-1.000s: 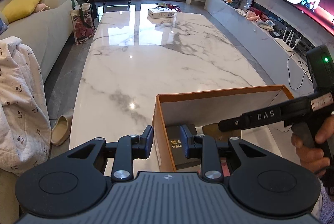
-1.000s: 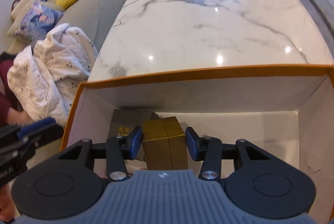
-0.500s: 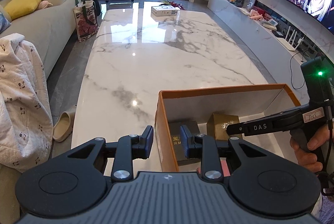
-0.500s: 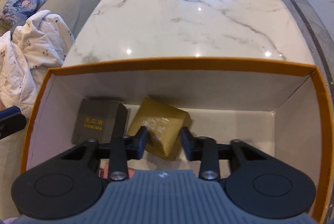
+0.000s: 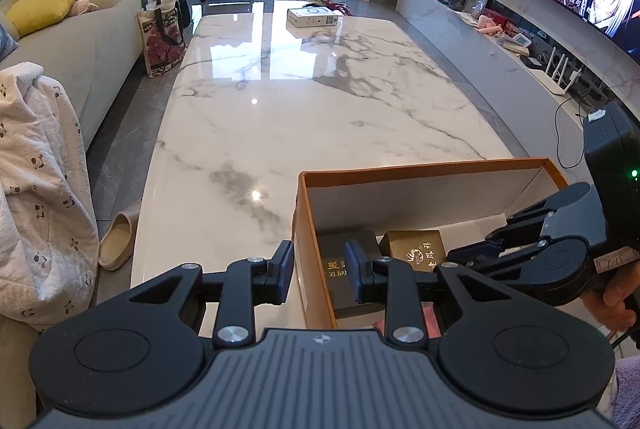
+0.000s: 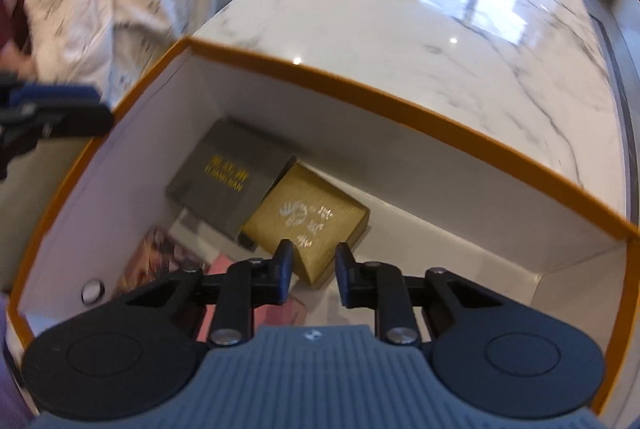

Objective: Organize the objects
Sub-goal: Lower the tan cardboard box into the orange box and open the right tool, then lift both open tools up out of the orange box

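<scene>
An orange-rimmed white box [image 5: 424, 168] [image 6: 400, 111] stands on the marble table [image 5: 312, 101]. Inside it lie a dark grey box with gold letters [image 6: 230, 175] [image 5: 340, 269] and a gold box [image 6: 306, 213] [image 5: 416, 249] side by side. My right gripper [image 6: 310, 271] is open and empty, above the box interior, just short of the gold box. My left gripper [image 5: 318, 271] is open, its jaws either side of the orange box's left wall without touching it. The right gripper also shows in the left wrist view [image 5: 476, 255].
A pink and a patterned flat item [image 6: 160, 261] lie at the box's near end. A small white box [image 5: 312, 17] sits at the table's far end. A sofa with a white blanket [image 5: 36, 189] lines the left side; a TV bench [image 5: 500, 69] the right.
My right gripper let go of the gold box, which now lies flat in the orange box, then drew back and swung round. The left gripper has hardly moved.
</scene>
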The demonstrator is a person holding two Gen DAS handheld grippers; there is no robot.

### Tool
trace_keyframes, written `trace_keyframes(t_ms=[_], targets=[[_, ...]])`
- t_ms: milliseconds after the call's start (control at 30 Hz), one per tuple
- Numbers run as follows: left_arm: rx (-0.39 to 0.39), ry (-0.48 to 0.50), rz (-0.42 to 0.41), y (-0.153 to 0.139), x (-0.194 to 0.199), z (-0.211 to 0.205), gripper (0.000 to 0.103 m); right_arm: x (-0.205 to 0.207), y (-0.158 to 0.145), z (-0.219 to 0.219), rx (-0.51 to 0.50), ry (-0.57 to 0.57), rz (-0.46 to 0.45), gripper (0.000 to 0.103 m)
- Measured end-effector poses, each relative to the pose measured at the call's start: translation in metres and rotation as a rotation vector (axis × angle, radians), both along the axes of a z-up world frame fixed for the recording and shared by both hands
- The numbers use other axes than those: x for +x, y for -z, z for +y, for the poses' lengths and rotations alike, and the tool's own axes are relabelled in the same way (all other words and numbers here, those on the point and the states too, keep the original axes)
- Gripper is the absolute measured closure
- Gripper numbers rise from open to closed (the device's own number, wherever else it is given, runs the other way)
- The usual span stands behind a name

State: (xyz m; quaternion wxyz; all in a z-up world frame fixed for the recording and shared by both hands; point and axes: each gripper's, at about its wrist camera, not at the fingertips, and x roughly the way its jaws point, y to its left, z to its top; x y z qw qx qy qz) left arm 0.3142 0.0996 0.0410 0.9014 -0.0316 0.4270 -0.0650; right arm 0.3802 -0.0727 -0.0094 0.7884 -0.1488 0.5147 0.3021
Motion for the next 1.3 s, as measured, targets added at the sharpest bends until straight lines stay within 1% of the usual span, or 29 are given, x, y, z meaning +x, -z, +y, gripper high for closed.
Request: trace_keyframes(t_ms=[67,100,133,300,400,433,533,567,633,667,767,867,1000,1100,1133,1300], targets=[[0.001,-0.004,-0.002,0.000,0.001,0.001,0.071,0.001,-0.005,0.000,-0.010,-0.009,-0.053,0.083],[0.002,-0.006,-0.002,0.000,0.001,0.001,0.071,0.003,-0.006,-0.001,-0.003,0.007,-0.071,0.080],[0.003,-0.009,0.000,0.001,0.003,0.001,0.071,0.008,-0.007,-0.002,0.016,0.030,-0.069,0.079],[0.003,-0.016,0.006,0.003,0.006,0.004,0.071,0.030,0.000,-0.001,0.110,0.186,-0.009,0.080],[0.000,-0.020,0.008,0.004,0.005,0.006,0.071,0.040,0.007,-0.004,0.166,0.248,0.037,0.077],[0.001,-0.022,0.009,0.005,0.005,0.007,0.071,0.043,0.010,-0.004,0.185,0.255,0.057,0.072],[-0.001,-0.025,0.019,0.008,0.006,0.010,0.071,0.044,0.015,0.001,0.217,0.221,0.083,0.071],[-0.005,-0.022,0.021,0.008,0.006,0.010,0.071,0.043,0.018,0.003,0.211,0.202,0.099,0.076],[-0.009,-0.017,0.027,0.009,0.007,0.010,0.071,0.040,0.022,0.009,0.206,0.145,0.108,0.079],[-0.008,-0.016,0.028,0.010,0.007,0.010,0.071,0.037,0.022,0.010,0.210,0.126,0.098,0.084],[-0.006,-0.015,0.031,0.010,0.007,0.009,0.071,0.031,0.023,0.016,0.226,0.062,0.112,0.086],[-0.012,-0.014,0.022,0.007,0.005,0.007,0.071,0.024,0.020,0.021,0.206,0.045,0.072,0.086],[-0.014,-0.015,0.005,0.001,0.000,0.007,0.071,0.021,0.006,0.006,0.231,0.095,0.040,0.083],[-0.011,-0.016,0.009,0.001,0.001,0.007,0.071,0.021,-0.001,-0.007,0.238,0.143,0.048,0.079],[-0.013,-0.019,0.011,0.001,0.001,0.007,0.071,0.020,0.000,-0.012,0.233,0.159,0.058,0.072],[-0.030,-0.020,0.018,0.002,-0.002,0.005,0.071,0.020,0.012,-0.028,0.243,0.233,0.096,0.071]])
